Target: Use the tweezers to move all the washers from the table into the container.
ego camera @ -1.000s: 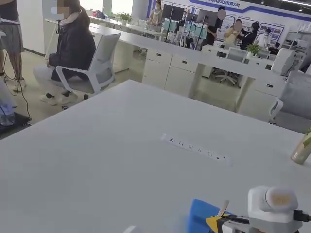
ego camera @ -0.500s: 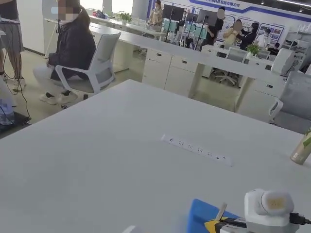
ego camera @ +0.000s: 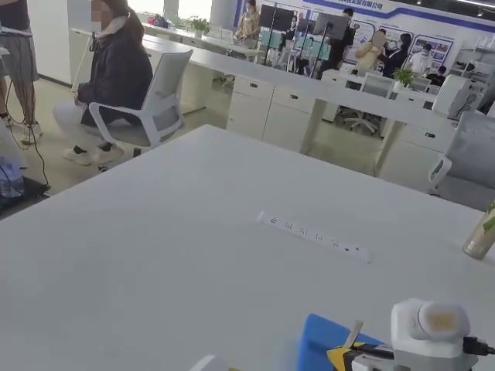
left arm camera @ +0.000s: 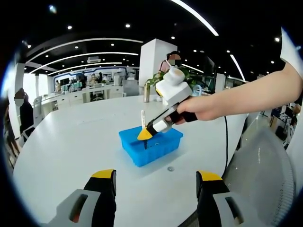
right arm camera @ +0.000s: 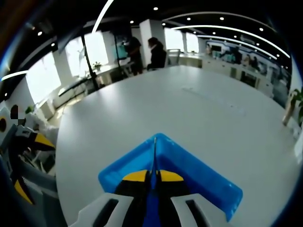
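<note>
A blue container [left arm camera: 151, 144] stands on the white table [left arm camera: 71, 142]. My right gripper [left arm camera: 154, 130], held in a hand, is shut on thin tweezers [left arm camera: 142, 120]. Their tips point down into the container. In the right gripper view the tweezers [right arm camera: 155, 151] stick out between the shut jaws of the right gripper [right arm camera: 152, 176], over the container [right arm camera: 189, 175]. Whether the tips hold a washer I cannot tell. One small washer [left arm camera: 170, 168] lies on the table just in front of the container. My left gripper [left arm camera: 156, 182] is open and empty, apart from the container on its near side. In the head view the container [ego camera: 321, 344] and right gripper [ego camera: 344, 357] sit at the bottom edge.
A white power strip [ego camera: 313, 234] lies across the table's middle. A small bottle with a plant [ego camera: 481, 232] stands at the right edge. A person sits in an office chair [ego camera: 155, 100] beyond the far left corner. A grey chair [left arm camera: 265, 179] is close to the table's near edge.
The head camera has shifted slightly. The right gripper with the tweezers stays over the blue container in almost the same place.
</note>
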Action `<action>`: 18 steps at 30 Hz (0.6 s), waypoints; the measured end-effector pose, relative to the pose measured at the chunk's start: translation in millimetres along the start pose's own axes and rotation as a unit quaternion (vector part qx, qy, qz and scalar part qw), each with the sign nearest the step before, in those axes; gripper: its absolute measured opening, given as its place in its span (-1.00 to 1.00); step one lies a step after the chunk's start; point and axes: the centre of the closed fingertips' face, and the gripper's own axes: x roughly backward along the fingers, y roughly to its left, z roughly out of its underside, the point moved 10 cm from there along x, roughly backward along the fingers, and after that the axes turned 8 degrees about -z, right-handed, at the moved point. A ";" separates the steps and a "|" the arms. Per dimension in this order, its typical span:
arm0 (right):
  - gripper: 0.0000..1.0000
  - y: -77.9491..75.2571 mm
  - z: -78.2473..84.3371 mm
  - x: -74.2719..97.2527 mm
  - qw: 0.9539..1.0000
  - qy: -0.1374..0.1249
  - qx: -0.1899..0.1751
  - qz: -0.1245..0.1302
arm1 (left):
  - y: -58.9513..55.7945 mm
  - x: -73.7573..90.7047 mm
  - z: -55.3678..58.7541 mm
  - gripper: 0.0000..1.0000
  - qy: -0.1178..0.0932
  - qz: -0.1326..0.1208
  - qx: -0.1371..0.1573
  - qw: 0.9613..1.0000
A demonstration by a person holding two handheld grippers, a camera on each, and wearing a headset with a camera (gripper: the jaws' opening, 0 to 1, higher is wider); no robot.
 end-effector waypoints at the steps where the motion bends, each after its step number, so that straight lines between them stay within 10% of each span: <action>1: -0.93 -0.2 0.2 0.1 1.000 0.000 -0.001 0.000 | 0.0 -0.1 0.0 0.37 0.000 0.000 0.000 1.000; 18: -0.93 -5.5 2.7 1.2 1.000 -0.002 -0.005 0.000 | -0.6 -1.5 -0.2 0.36 0.001 0.002 -0.001 1.000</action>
